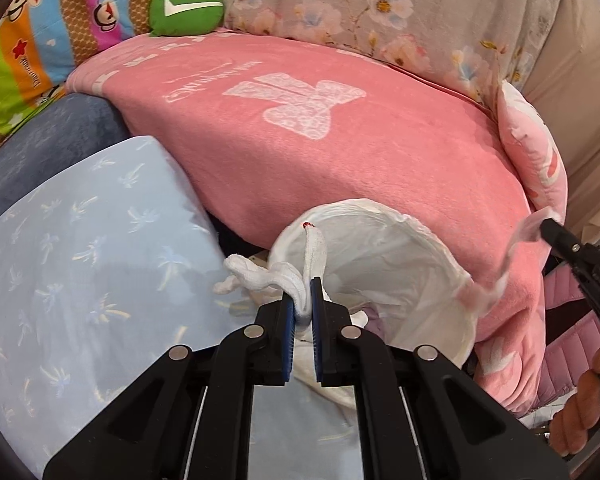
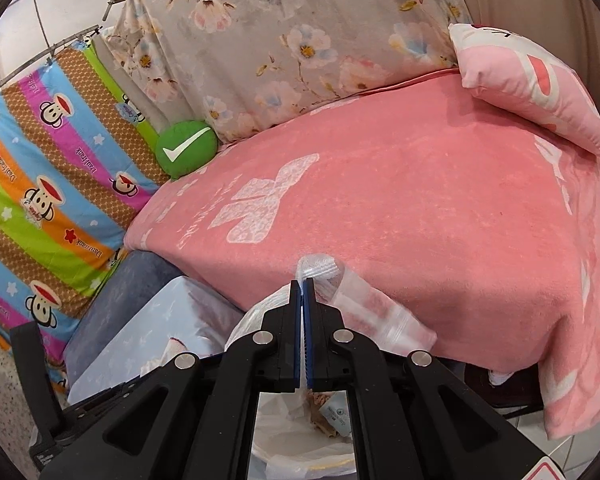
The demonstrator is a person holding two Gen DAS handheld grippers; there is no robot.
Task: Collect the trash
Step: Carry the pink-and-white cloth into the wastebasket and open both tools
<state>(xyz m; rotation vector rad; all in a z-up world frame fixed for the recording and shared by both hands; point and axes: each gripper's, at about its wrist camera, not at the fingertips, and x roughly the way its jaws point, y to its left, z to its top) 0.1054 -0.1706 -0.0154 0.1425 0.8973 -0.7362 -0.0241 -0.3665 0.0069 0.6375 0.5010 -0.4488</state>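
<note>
White tissue pinched in left tool over bag.

Counts: 2 grippers, the left gripper and the right gripper, each w/ 2 fingers. 1 white trash bag just ahead of both. 1 white twisted rag btwn the left's fingers. 1 pink blanket beyond the tips. 1 green check-mark cushion far ahead-left. 1 pink pillow ahead-right. 1 light-blue pillow left of the left gripper.
</note>
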